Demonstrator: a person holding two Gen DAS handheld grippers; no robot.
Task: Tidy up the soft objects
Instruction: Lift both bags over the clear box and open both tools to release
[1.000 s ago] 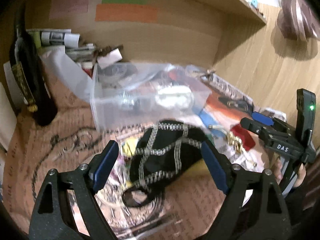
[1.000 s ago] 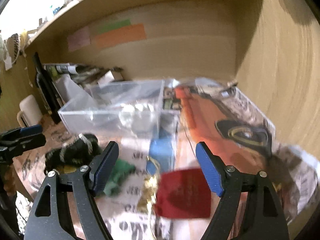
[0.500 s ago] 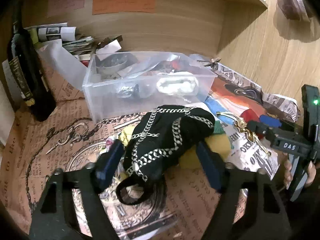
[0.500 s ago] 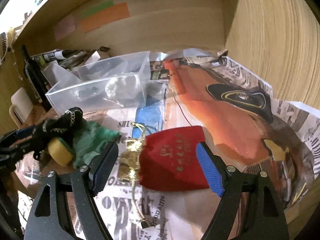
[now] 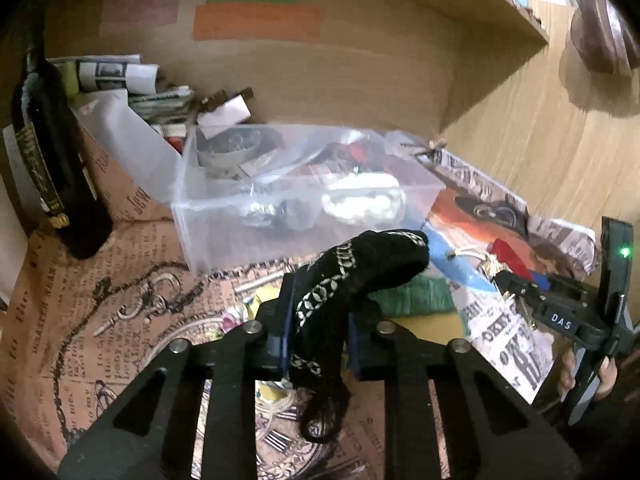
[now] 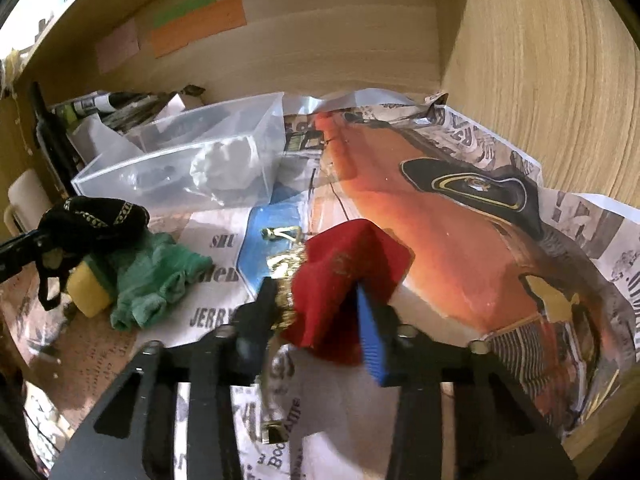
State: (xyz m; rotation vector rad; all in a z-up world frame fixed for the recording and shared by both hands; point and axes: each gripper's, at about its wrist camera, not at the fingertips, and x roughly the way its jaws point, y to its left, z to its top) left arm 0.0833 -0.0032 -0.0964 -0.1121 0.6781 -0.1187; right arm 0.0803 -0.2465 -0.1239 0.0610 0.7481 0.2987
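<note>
My left gripper (image 5: 316,328) is shut on a black pouch with silver chain trim (image 5: 360,268) and holds it lifted above the paper, in front of the clear plastic box (image 5: 224,236). The pouch also shows at the left of the right wrist view (image 6: 92,216). My right gripper (image 6: 320,320) is shut on a red velvet pouch with gold trim (image 6: 344,280), raised off the newspaper. A green cloth (image 6: 156,276) and a yellow sponge (image 6: 86,294) lie on the paper under the black pouch. The clear box (image 6: 180,164) holds a white soft lump (image 6: 224,168).
A dark bottle (image 5: 52,168) stands at the left. Rolled papers and clutter (image 5: 132,84) fill the back left corner. Wooden walls close the back and right. A chain with a hook (image 5: 136,300) lies on the brown paper. Newspaper (image 6: 480,216) covers the right.
Both grippers closed: the left on the black pouch, the right on the red pouch. Both pouches are lifted off the surface now.
</note>
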